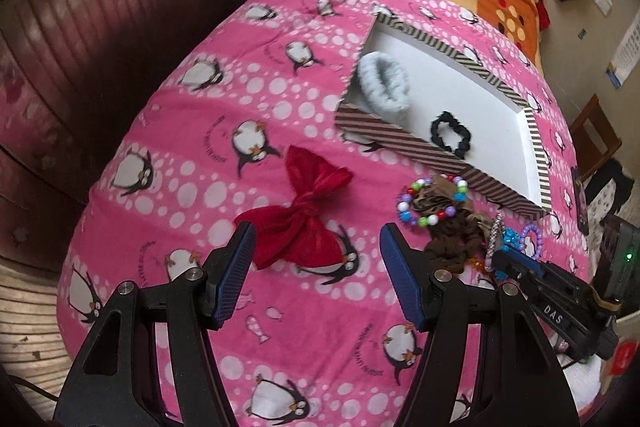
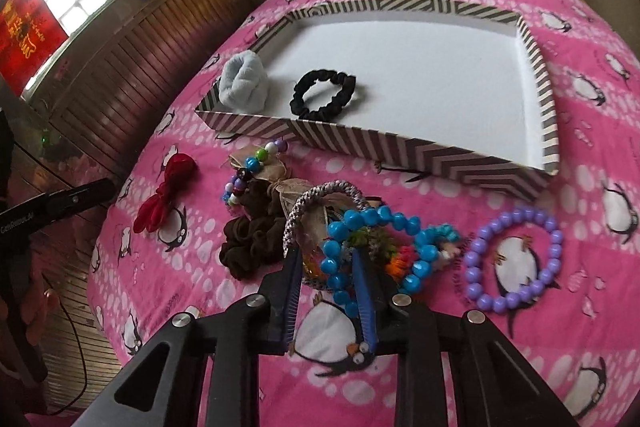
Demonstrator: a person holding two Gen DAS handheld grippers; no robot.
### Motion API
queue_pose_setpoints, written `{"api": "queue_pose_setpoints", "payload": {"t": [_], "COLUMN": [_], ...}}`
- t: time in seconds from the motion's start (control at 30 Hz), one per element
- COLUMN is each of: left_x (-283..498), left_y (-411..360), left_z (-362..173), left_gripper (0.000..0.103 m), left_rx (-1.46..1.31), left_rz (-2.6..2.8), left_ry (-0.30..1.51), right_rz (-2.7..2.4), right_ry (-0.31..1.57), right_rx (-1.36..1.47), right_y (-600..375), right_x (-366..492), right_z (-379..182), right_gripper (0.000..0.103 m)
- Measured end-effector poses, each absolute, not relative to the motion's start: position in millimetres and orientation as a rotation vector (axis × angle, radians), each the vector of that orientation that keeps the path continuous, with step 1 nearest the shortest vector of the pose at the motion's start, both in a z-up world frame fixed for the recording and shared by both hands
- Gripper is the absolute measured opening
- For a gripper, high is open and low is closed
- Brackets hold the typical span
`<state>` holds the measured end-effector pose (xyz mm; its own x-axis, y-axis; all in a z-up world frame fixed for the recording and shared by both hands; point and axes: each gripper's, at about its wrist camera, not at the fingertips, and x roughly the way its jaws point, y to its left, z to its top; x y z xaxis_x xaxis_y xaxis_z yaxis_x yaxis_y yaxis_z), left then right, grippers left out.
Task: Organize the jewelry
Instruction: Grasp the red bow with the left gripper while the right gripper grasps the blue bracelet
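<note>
On the bed's pink penguin blanket (image 2: 580, 131), the red bow (image 1: 298, 215) lay farthest left, its long axis running from near-left to far-right in the left wrist view, wings flared either side of a knotted middle. The left gripper (image 1: 316, 255) hovered low over it, aimed forward along the bed, jaws spread wide apart with the bow's near wing between their tips but untouched. Next came the brown scrunchie (image 2: 252, 243) and the multicoloured bead bracelet (image 2: 250, 167), heaped together just short of the tray. The striped tray (image 2: 400, 143) lay beyond, its long side running left to right, holding a pale blue fluffy scrunchie (image 2: 243, 77) in its left corner and a black scrunchie (image 2: 322, 95) flat beside it. The right gripper (image 2: 326, 263) reached level into the pile, jaws narrowed around one side of the blue bead bracelet (image 2: 344, 255), whose loop stretched away to the right; whether they actually pinched it could not be told. The purple bead bracelet (image 2: 516, 259) lay flat at far right, apart from the heap.
</note>
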<state>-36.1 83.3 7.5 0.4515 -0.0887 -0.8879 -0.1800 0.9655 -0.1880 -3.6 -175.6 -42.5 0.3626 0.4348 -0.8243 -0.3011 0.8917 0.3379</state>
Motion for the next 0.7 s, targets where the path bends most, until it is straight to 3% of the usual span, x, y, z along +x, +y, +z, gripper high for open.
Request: {"api": "queue_pose_setpoints", "payload": {"t": [0.07, 0.7], "left_x": [-36.9, 7.3], "left_y": [89.6, 79.1], "left_z": [3.7, -50.0], "left_gripper": [0.064, 0.064], "left_rx": [-0.28, -0.152], "left_rz": [0.053, 0.022], "left_ry": [1.116, 1.206], "right_rz": [0.487, 0.488], "right_ry": [1.105, 0.996], "right_rx": [0.142, 0.403], "right_y": [-175.7, -239.5], "right_x": [-1.7, -6.5], "right_z": [-44.1, 11.0], "right_gripper": [0.01, 0.01]}}
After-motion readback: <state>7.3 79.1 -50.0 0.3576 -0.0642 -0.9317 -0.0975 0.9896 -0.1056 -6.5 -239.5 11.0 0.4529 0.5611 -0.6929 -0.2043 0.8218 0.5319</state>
